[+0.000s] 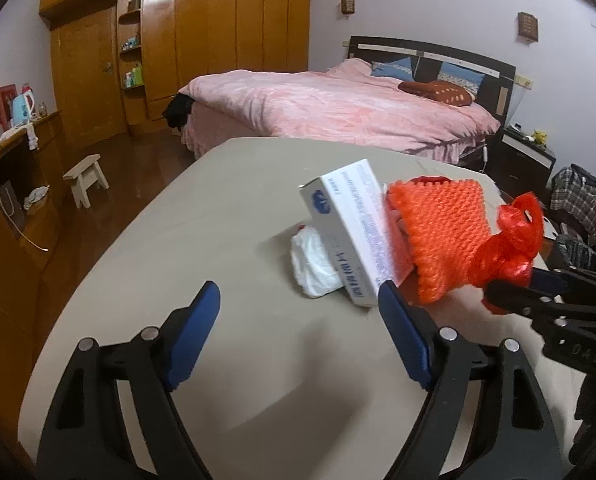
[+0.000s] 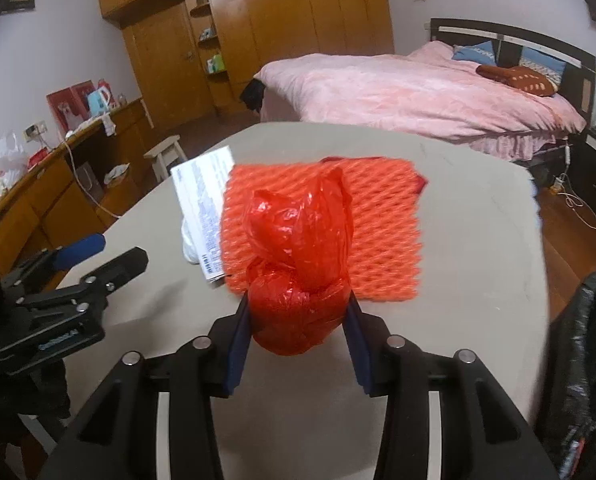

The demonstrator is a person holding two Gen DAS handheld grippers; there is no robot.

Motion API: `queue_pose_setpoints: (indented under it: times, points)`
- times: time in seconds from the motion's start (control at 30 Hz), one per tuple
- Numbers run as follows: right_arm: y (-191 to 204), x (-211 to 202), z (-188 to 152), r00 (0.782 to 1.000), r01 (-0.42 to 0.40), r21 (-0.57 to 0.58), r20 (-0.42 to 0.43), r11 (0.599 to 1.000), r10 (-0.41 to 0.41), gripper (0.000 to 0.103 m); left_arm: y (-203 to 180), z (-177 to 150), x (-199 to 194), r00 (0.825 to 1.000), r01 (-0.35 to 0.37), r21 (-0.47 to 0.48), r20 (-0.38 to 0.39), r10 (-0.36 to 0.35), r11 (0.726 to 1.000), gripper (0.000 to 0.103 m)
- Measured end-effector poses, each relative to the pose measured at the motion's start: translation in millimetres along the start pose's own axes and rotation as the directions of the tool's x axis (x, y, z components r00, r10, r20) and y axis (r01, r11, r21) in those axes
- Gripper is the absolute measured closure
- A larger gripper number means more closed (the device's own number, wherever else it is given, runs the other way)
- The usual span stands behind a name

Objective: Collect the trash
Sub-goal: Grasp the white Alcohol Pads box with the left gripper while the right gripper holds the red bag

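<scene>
The left gripper (image 1: 298,312) stands spread wide and grasps nothing, its blue pads (image 1: 195,332) hovering over the beige table (image 1: 177,240). In this left wrist view, the white carton (image 1: 354,232) leans tilted at about 1 o'clock from the gripper, its lower corner just beside the right-hand pad. A crumpled white tissue (image 1: 314,264) lies against the carton's left side, and the orange foam net (image 1: 442,232) sits on its right, touching it. At 3 o'clock the right gripper (image 1: 510,284) pinches the knotted red plastic bag (image 1: 510,240). A pink bed (image 1: 338,112) fills 12 o'clock.

From the right wrist view, the right gripper (image 2: 298,308) is clenched on the red plastic bag (image 2: 298,280), one pad on each side of its lower bulge. The orange foam net (image 2: 378,232) lies directly behind the bag at 12 o'clock, with the white carton (image 2: 205,208) at 11 o'clock. The left gripper (image 2: 105,256) shows at 9 o'clock. A black-lined bin (image 2: 586,340) sits at 3 o'clock, beside the table's edge (image 2: 498,280).
</scene>
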State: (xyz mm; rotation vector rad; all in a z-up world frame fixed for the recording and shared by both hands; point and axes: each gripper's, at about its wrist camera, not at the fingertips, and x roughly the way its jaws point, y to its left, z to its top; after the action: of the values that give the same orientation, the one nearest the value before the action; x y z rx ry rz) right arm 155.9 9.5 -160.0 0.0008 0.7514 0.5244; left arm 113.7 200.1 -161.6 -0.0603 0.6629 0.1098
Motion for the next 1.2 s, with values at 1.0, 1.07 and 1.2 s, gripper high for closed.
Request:
queue_pose_setpoints:
  times: [1.0,1.07,1.2]
  points:
    - [-40,2,10,0.997,0.067,0.019,0.023,0.998,-0.067,0.060,-37,32,74,0.997,0.066,-0.008,-0.039,-0.066,0.998,0.036]
    - [-40,2,10,0.997,0.067,0.021,0.023,0.998,-0.067,0.060,-38,34,77,0.997,0.065,-0.007,-0.044,-0.066,0.998,0.035]
    - [-43,3,9,0.998,0.065,0.022,0.021,0.998,-0.066,0.060,-37,35,83,0.997,0.065,-0.016,-0.051,-0.066,0.998,0.032]
